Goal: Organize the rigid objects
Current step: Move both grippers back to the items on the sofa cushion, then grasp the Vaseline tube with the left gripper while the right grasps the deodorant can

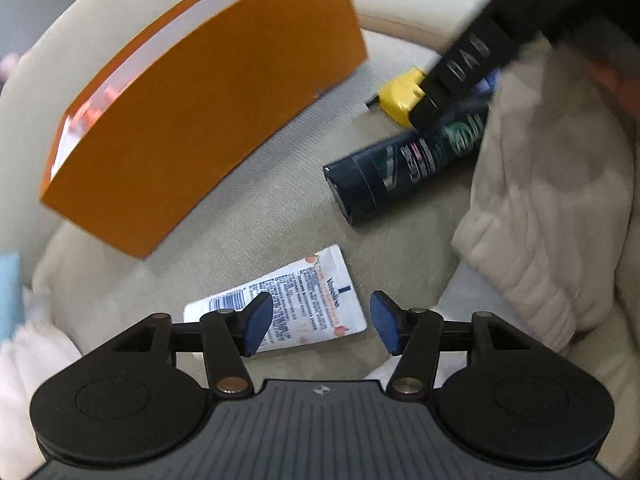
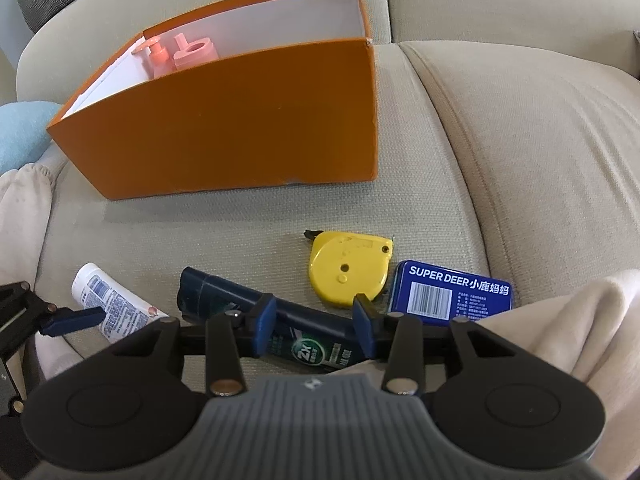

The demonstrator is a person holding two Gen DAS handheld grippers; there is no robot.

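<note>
Vaseline tube lies on sofa beneath my left fingers, parted, empty. Right fingers straddle dark bottle, contact unclear. Bottle stiff, probably slick; take mid-body.
</note>
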